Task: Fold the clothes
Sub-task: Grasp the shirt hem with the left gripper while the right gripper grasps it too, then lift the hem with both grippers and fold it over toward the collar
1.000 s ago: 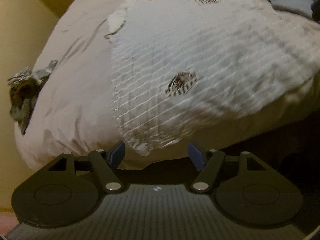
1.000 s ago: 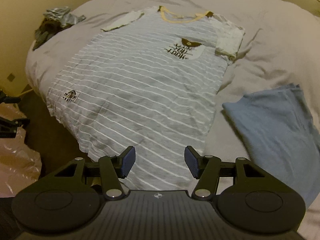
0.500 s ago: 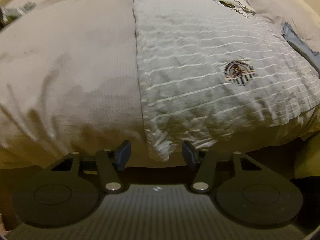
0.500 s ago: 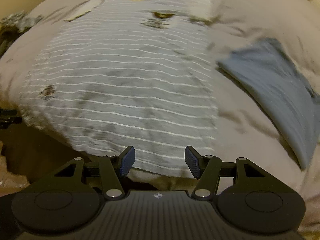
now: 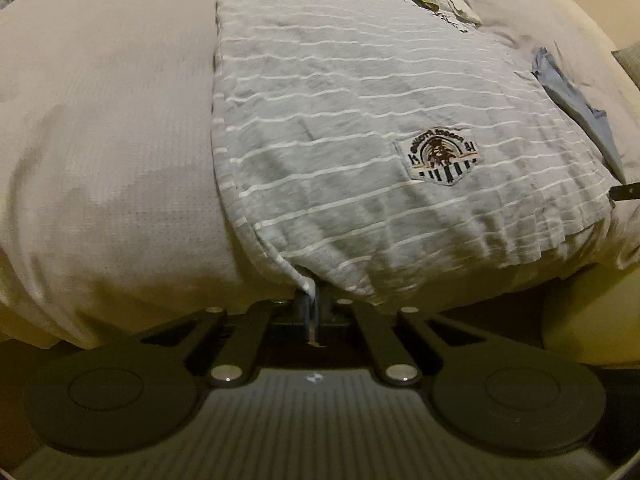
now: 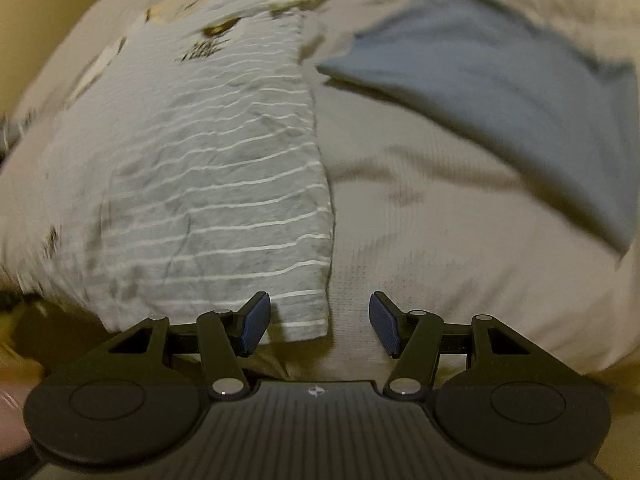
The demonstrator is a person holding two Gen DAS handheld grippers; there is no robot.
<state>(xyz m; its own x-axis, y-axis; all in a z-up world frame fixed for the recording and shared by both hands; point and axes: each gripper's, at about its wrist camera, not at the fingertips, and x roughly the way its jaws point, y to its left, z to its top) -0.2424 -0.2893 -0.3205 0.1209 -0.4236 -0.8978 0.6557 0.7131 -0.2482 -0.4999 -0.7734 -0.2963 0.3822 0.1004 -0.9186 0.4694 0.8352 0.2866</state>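
- A grey T-shirt (image 5: 340, 120) with thin white stripes lies flat on a bed (image 5: 100, 120). The bed has a pale cover.
- The shirt's bottom edge hangs a little over the near side of the bed.
- The left tool (image 5: 312, 312) is closed tight. It pinches the bottom corner of the shirt between its two fingers. A bit of cloth pokes out below the pinch.
- The right tool (image 6: 320, 324) is wide open and holds nothing. Its blue pads (image 6: 256, 324) sit on each side of the shirt's other bottom corner. I cannot tell if they touch the cloth.
- Near the bottom edge of the shirt is a sewn badge (image 5: 442, 156). It has a brown tree shape, a curved line of letters on top, and black bars below. The letters are too small to read. One mark on the right side may be "81".
- Up near the chest there is dark writing (image 6: 204, 50) under a brown shape. It is blurry and I cannot read it.
- The neck of the shirt (image 6: 192, 8) has a yellow edge and is at the far end of the bed.
- A folded blue cloth (image 6: 500, 72) lies on the bed just beside the shirt, on its right side.
- The right view is blurry on its left side.
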